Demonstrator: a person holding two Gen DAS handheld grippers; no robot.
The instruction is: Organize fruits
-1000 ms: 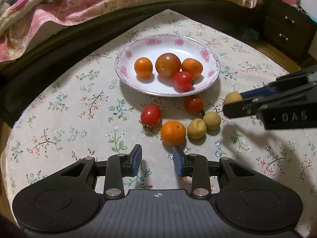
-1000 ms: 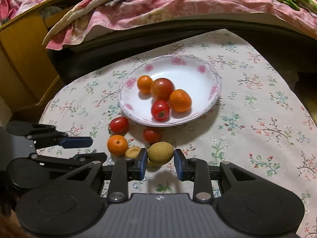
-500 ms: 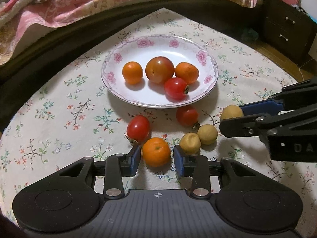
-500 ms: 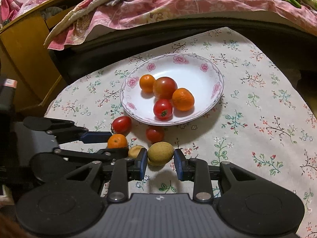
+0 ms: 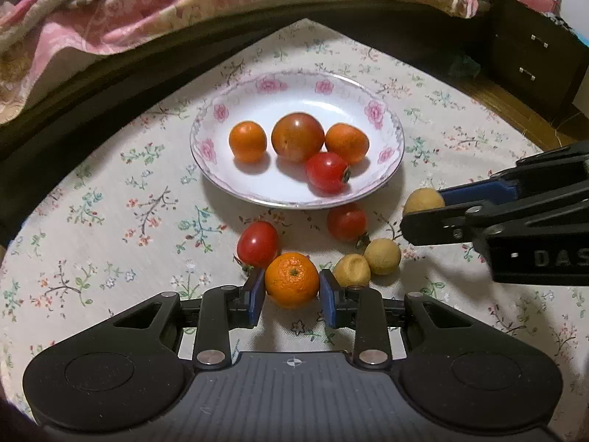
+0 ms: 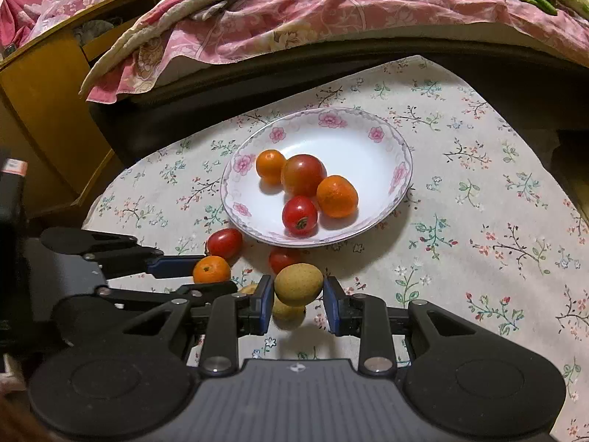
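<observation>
Since a second ago the left gripper (image 5: 291,293) has slid forward over the floral tablecloth (image 5: 110,221), so its blue pads now sit on either side of a loose orange (image 5: 292,284) at lower centre of the left wrist view. Both pads appear to touch the fruit, though a firm squeeze cannot be confirmed. The right gripper (image 6: 299,300) has stayed clamped on a yellow-brown fruit (image 6: 298,284) (raised above the cloth, its shadow falling below), seen at lower centre of the right wrist view.

A white plate (image 5: 257,84) with pink roses on its rim sits in the middle of the left wrist view. It holds two oranges, a large reddish tomato (image 5: 297,137) between them, and a small red tomato (image 5: 327,172) in front.

Between the plate and the left gripper lie two red tomatoes, one just left of the gripped orange (image 5: 257,244) and one nearer the plate's lower right rim (image 5: 346,221). Two more yellow-brown fruits (image 5: 367,264) rest touching each other, just right of the gripped orange.

A pink quilt (image 5: 147,7) fills the top of both views.
</observation>
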